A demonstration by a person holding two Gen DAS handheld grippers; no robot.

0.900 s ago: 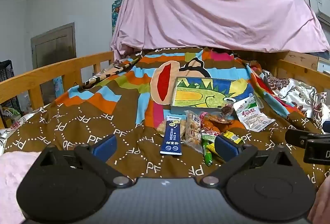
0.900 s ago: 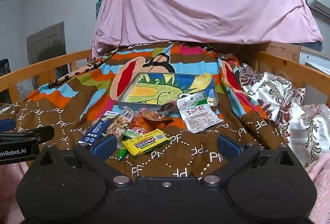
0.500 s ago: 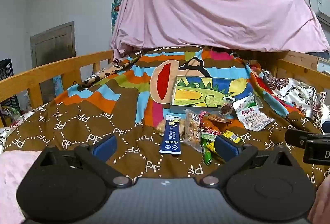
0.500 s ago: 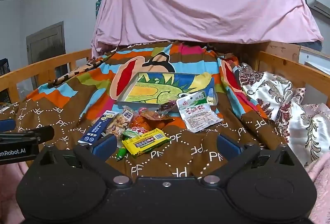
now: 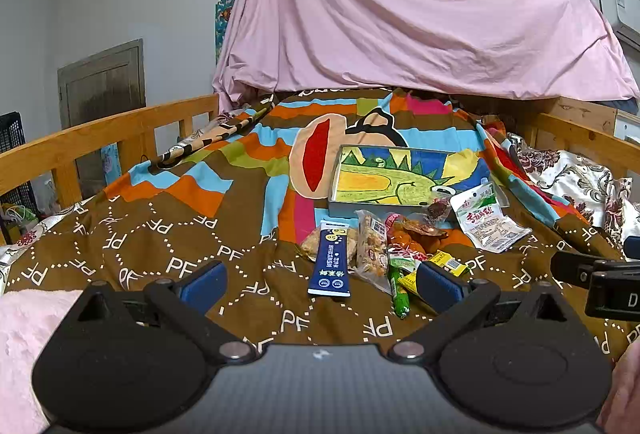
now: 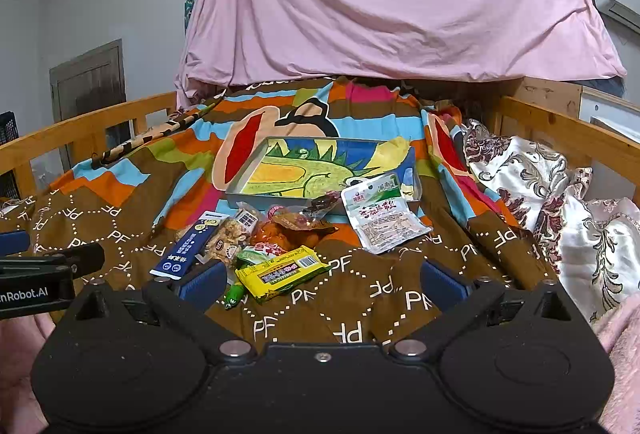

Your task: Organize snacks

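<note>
A pink sheet (image 5: 400,14) drapes over the head of a wooden-railed bed (image 5: 100,138), above a brown patterned blanket (image 5: 160,234) printed with white "PF" letters. On the blanket sits a shallow tray (image 6: 320,170) with a green and yellow cartoon picture, its long side running across the bed. A heap of snacks lies against the tray's near edge. The white packet (image 6: 380,218) leans on the tray's right front corner, long axis running up toward the tray. The dark blue stick pack (image 5: 331,260) lies flat at the left of the heap, its long axis pointing away from the camera toward the tray in the left wrist view, slanting up to the right in the right wrist view. A yellow bar (image 6: 282,272) lies nearest the right gripper, its length running across and slightly up to the right. A slim green tube (image 5: 397,288) lies just beside it, pointing toward the tray. The left gripper (image 5: 320,280) and right gripper (image 6: 320,278) hover short of the heap, fingers spread wide, holding nothing
</note>
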